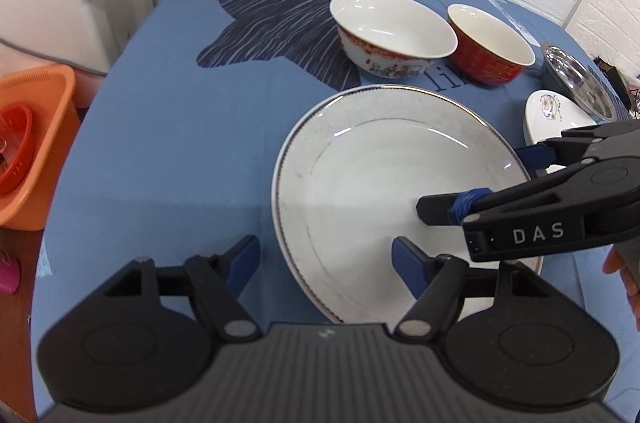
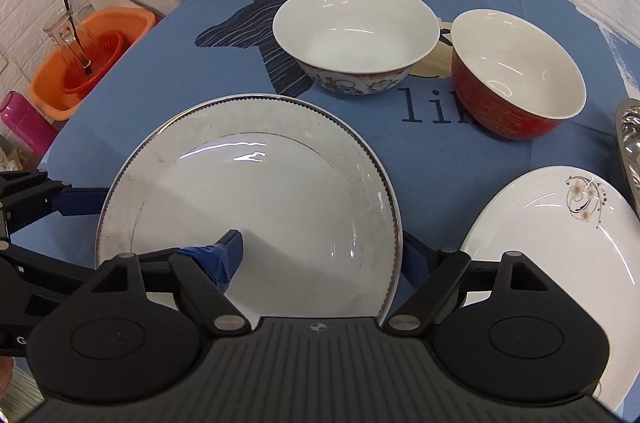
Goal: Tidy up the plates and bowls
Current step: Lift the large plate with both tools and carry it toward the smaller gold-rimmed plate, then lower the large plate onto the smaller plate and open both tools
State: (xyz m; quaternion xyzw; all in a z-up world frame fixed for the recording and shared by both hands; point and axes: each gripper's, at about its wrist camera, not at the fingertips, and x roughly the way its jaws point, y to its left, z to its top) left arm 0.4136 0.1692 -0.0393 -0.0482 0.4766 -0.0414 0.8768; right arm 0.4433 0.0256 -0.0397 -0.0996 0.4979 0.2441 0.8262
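White large plate (image 2: 256,207), silver-rimmed, round so no long axis, face up on blue tablecloth (image 1: 160,143), near edge. Right gripper (image 2: 320,255) jaws spread, straddling plate's right rim: one finger over well, other outside. Left gripper (image 1: 324,259) likewise spread across left rim. Behind: white bowl (image 2: 352,35), red bowl (image 2: 516,71), both upright. Oval plate (image 2: 560,243) just right.

Glossy glazed plate (image 2: 280,183) and bowls (image 2: 356,35) (the plate's rim looks scuffed) sit on matt blue cloth (image 1: 168,143); shiny metal dish (image 1: 576,79).
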